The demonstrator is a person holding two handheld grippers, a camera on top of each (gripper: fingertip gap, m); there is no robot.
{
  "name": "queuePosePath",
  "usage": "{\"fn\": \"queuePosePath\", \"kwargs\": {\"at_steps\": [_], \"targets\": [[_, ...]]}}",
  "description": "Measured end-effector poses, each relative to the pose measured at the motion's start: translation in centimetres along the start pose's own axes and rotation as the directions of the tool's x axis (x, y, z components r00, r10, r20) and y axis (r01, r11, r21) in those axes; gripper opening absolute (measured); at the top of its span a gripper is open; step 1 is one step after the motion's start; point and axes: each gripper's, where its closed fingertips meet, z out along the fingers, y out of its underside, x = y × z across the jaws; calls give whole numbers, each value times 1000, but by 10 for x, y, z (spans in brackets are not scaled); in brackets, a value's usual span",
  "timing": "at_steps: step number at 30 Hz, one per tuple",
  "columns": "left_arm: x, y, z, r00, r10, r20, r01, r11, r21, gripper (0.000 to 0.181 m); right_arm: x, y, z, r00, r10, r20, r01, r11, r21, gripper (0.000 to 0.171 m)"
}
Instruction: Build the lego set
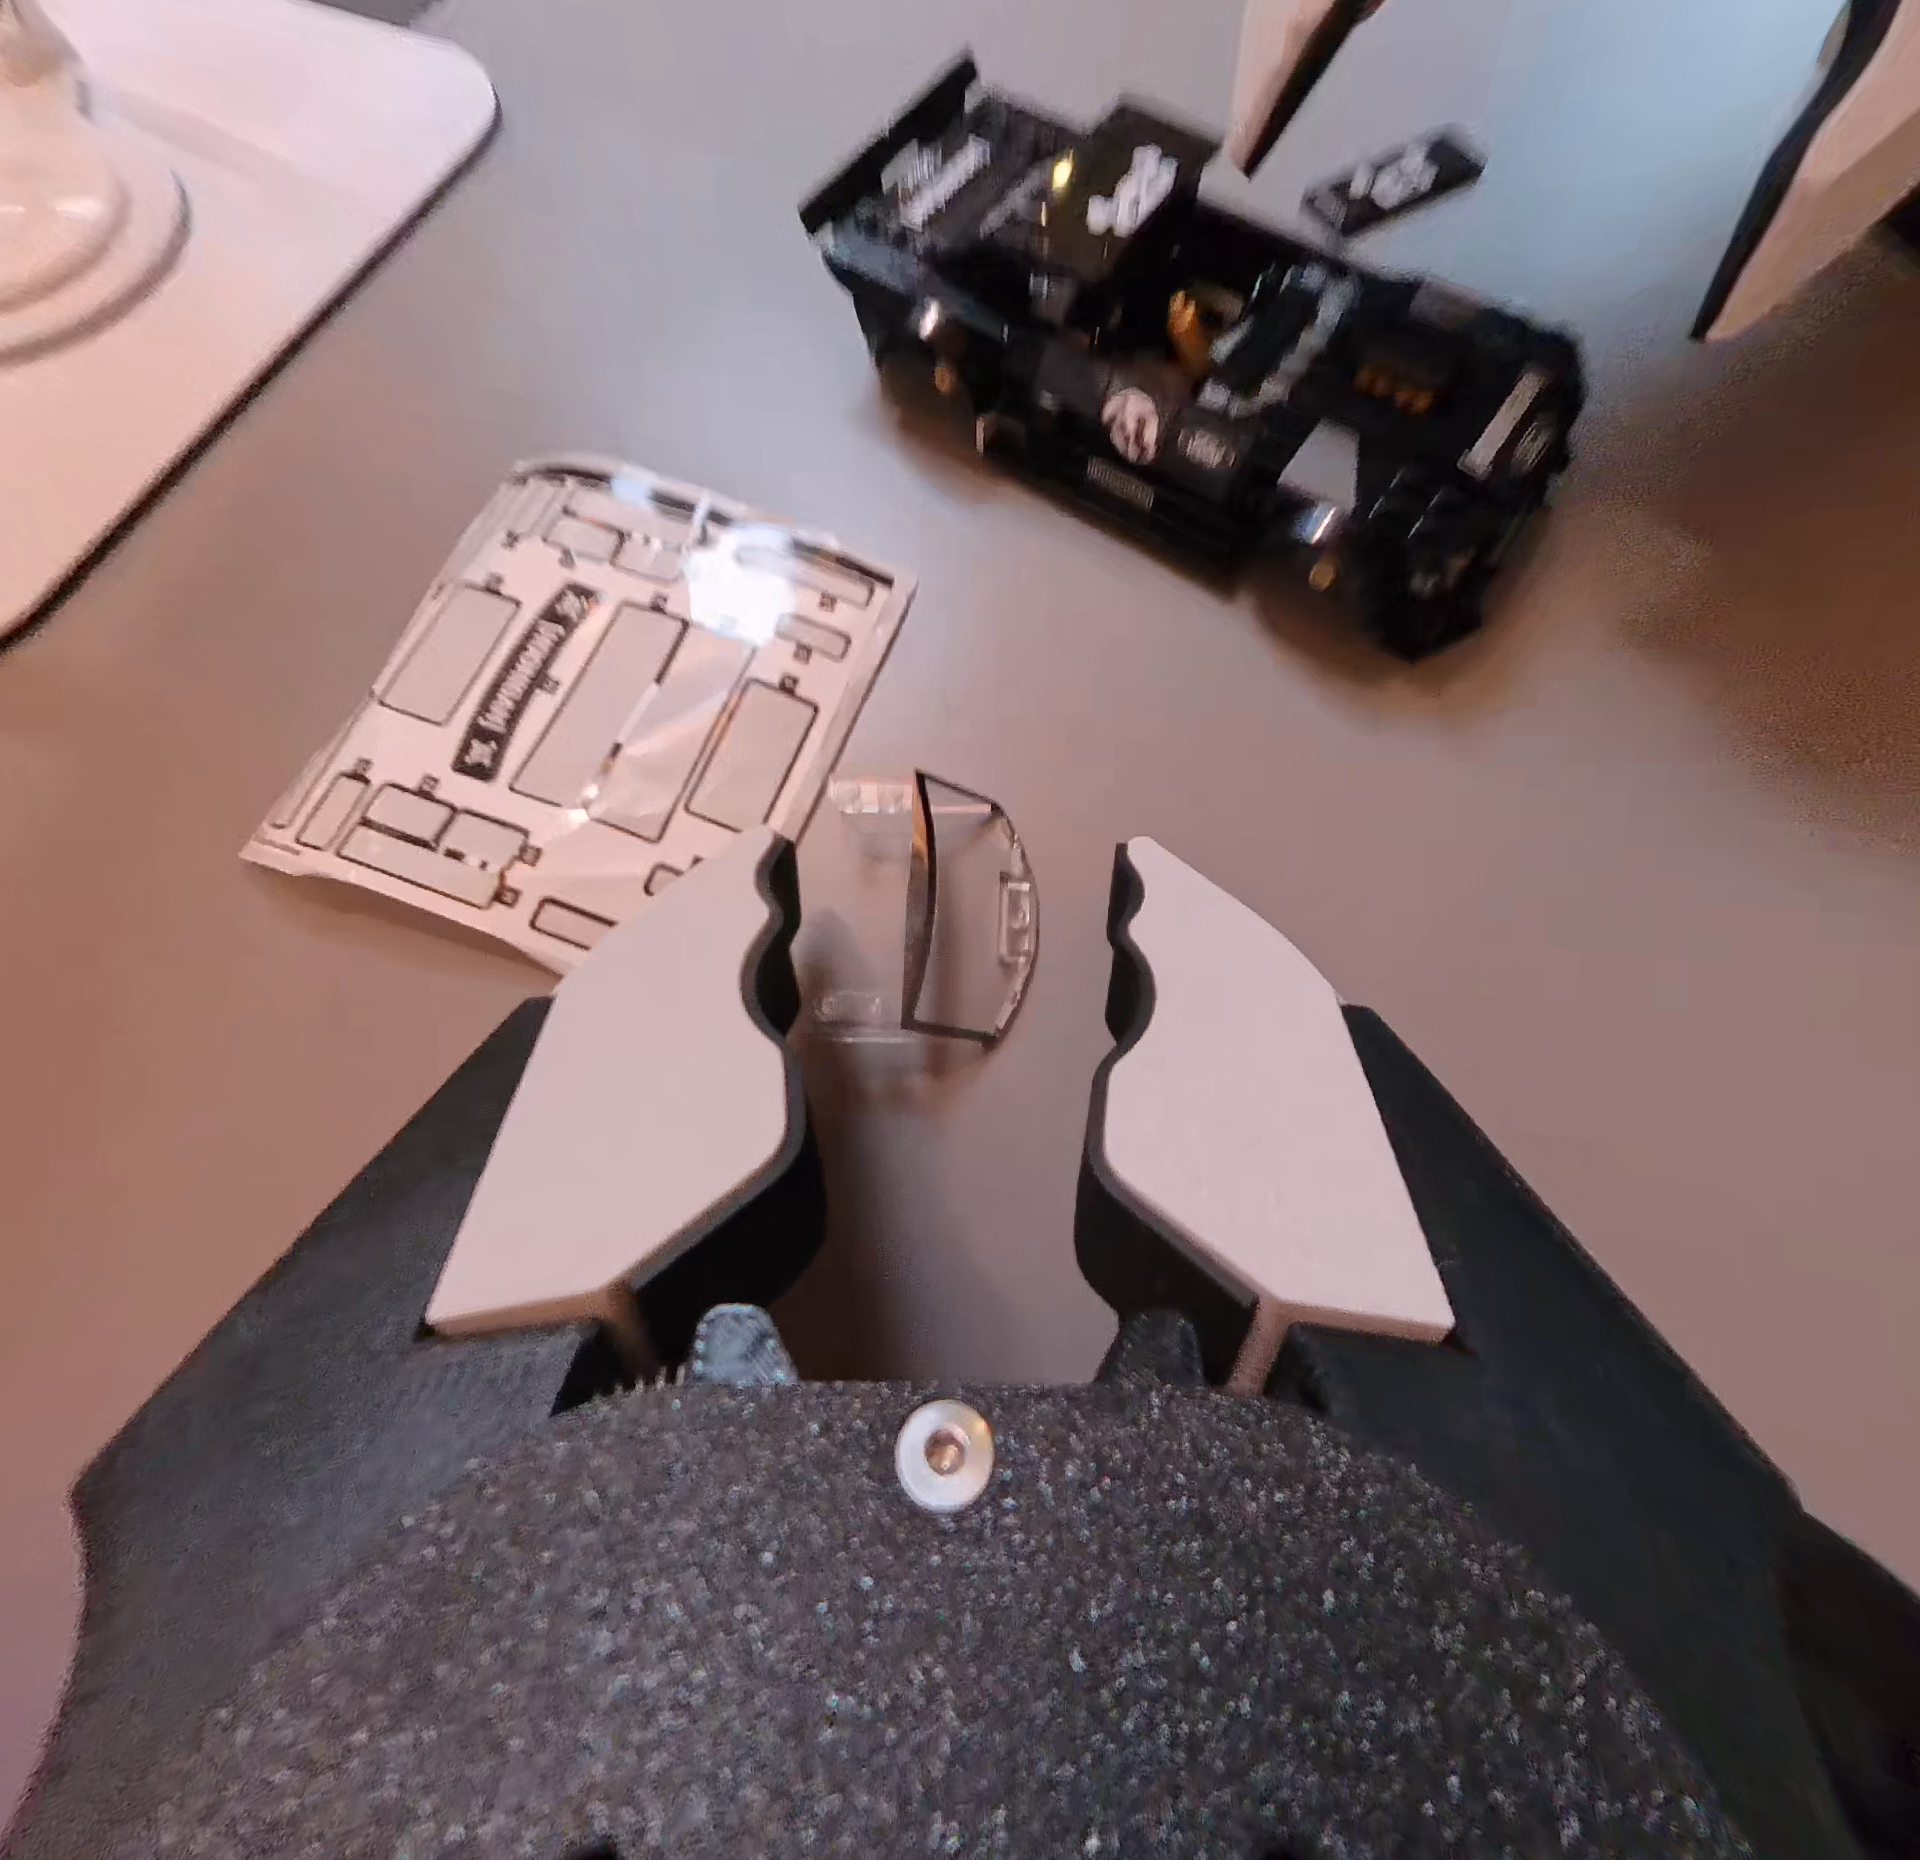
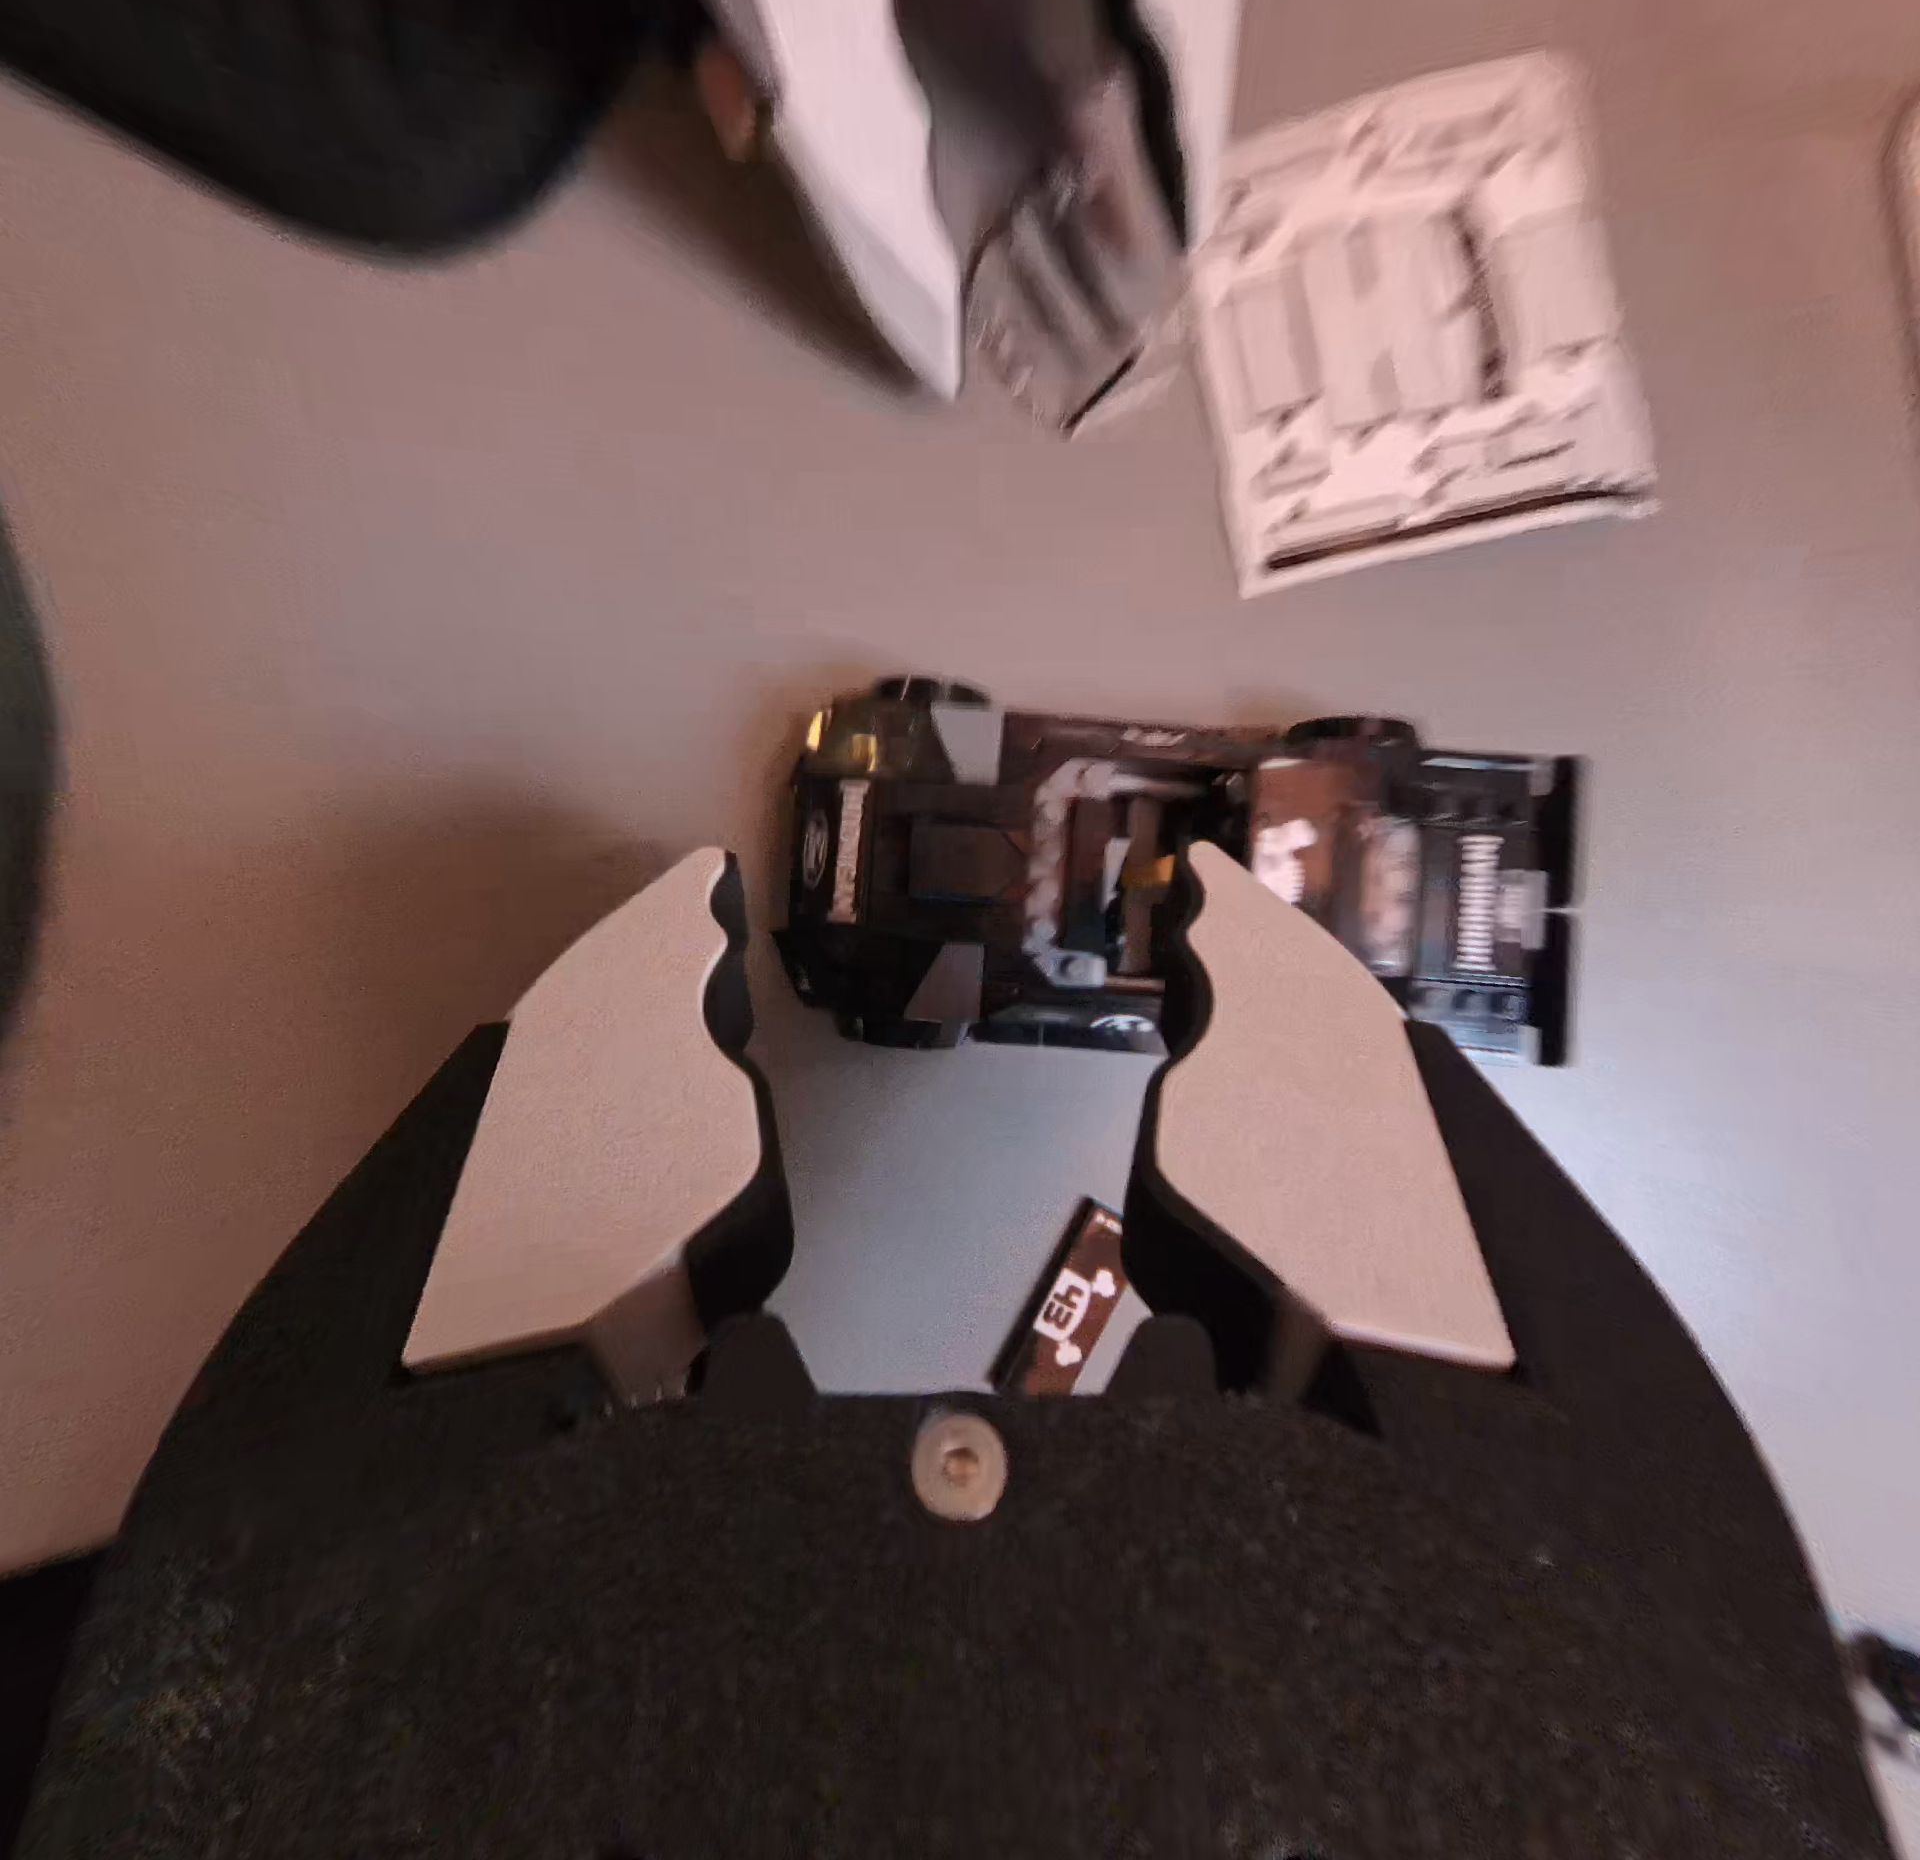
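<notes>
1. Two grippers work over a grey table (image 1: 1351, 875); the left gripper (image 1: 945, 875) has its jaws spread wide and grips nothing; a clear windscreen piece (image 1: 935, 927) lies on the table between its fingertips, close against the left finger.
2. The sticker sheet (image 1: 582, 709) lies flat just beside that piece; the black lego car (image 1: 1195, 397) stands well beyond.
3. The right gripper (image 2: 956, 875) hangs above the car (image 2: 1174, 885), jaws wide and empty; a loose black printed tile (image 2: 1070, 1311) lies on the table under its fingers.
4. A white tray (image 1: 239, 252) sits at the far left.
</notes>
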Motion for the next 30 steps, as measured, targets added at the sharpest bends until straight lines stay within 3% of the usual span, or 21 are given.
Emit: {"fn": "queuePosePath", "kwargs": {"at_steps": [4, 8, 9, 11, 16, 19, 21, 24, 27, 30], "targets": [[-6, -34, -19, 998, -69, -9, 69, 976, 208, 54, 59, -44, -59, 961, 141, -239, -58, 944, 325, 76], [-17, -46, -30, 990, -138, 18, 126, 947, 296, 46, 119, -58, -102, 864, 246, -440, -18, 887, 461, 78], [-19, -43, -29, 990, -137, 32, 122, 951, 285, 46, 132, -59, -110, 838, 266, -476, -6, 877, 480, 68], [-22, -38, -27, 989, -132, 58, 113, 958, 262, 45, 158, -60, -131, 758, 306, -576, 55, 850, 524, 0], [-29, -33, -23, 986, -130, 105, 101, 964, 244, 42, 203, -65, -154, 658, 430, -619, 73, 781, 620, 0], [-37, -27, -22, 978, -136, 157, 99, 970, 222, 39, 199, -78, -130, 734, 368, -571, 82, 787, 612, 0], [-41, -25, -22, 973, -156, 168, 117, 968, 222, 38, 183, -88, -88, 844, 244, -478, 62, 840, 539, 32], [-50, -20, -21, 960, -193, 203, 150, 966, 210, 38, 152, -85, -16, 958, 56, -283, 49, 935, 352, 43], [-54, -17, -23, 953, -213, 217, 167, 963, 213, 38, 131, -67, 45, 995, -48, -89, 58, 991, 122, 54], [-56, -16, -26, 950, -212, 228, 164, 964, 211, 38, 125, -57, 81, 994, -106, 33, 107, 994, -31, 61]]}}
